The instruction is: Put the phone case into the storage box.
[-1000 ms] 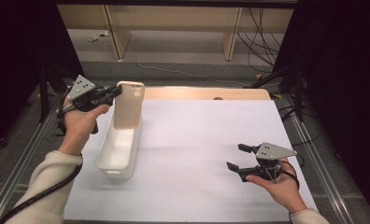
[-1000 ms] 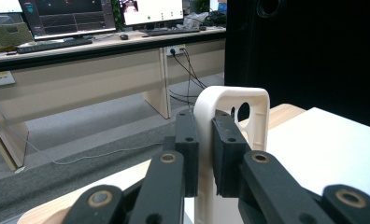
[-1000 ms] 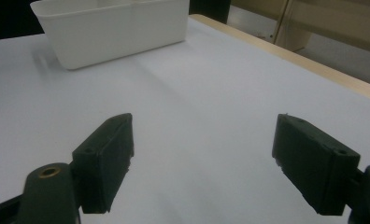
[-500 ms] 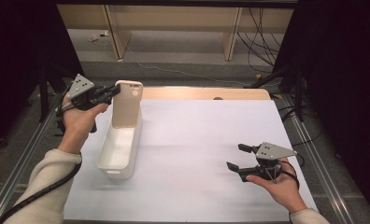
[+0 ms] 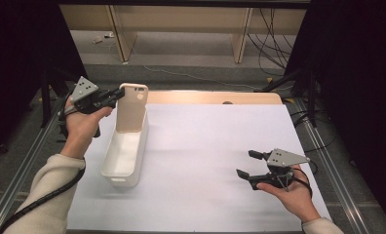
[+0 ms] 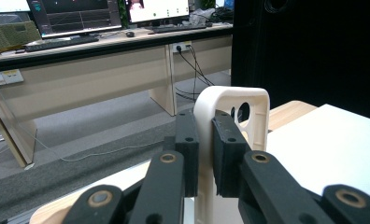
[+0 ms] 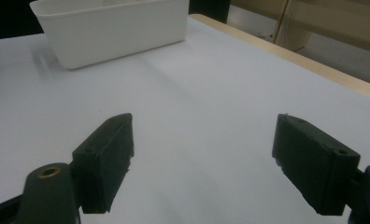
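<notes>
A cream phone case (image 5: 131, 107) with a round camera hole stands upright over the far end of a long white bin (image 5: 125, 153). My left gripper (image 5: 114, 96) is shut on the case's top left edge. In the left gripper view the black pads (image 6: 227, 154) clamp the case (image 6: 241, 100) on both sides. My right gripper (image 5: 244, 163) hovers open over the white table cover at the near right, holding nothing. In the right gripper view its jaws (image 7: 204, 161) stand wide apart, and the bin (image 7: 113, 28) lies farther off.
The white table cover (image 5: 205, 161) spreads between the bin and the right gripper. A wooden table edge (image 5: 215, 96) runs along the far side. Metal rails (image 5: 327, 161) flank the table. Desks and cables stand beyond.
The left gripper has shifted the phone case slightly toward the bin's far end. The right gripper has stayed in place.
</notes>
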The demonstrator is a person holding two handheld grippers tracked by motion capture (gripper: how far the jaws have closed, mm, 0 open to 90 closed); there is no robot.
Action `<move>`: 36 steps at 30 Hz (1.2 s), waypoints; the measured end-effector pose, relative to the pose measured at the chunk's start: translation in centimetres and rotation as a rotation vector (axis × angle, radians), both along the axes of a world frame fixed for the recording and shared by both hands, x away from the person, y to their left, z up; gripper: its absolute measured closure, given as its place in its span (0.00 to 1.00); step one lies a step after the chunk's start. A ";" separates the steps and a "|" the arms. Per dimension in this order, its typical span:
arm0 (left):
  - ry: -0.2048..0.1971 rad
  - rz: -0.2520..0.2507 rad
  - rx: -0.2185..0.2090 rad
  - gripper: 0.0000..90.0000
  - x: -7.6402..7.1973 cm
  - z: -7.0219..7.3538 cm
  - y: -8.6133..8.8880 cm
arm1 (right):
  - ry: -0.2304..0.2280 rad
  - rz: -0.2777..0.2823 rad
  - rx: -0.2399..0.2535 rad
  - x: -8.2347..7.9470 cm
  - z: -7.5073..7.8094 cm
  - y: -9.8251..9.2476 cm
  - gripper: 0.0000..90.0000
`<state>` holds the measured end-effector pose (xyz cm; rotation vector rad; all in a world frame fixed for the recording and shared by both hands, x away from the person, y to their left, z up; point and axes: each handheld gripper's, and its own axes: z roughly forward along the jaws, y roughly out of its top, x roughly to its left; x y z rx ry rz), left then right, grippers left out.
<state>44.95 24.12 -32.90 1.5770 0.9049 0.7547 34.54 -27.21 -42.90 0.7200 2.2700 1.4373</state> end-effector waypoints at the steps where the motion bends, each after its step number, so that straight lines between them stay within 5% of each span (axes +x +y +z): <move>1: 0.001 0.001 -0.002 0.91 0.0 0.0 0.0 | 0.000 0.000 -0.001 0.0 0.0 0.0 0.24; 36: 0.011 0.027 -0.004 0.91 1.2 -0.7 0.5 | -0.001 -0.003 0.000 0.0 0.0 -0.1 0.24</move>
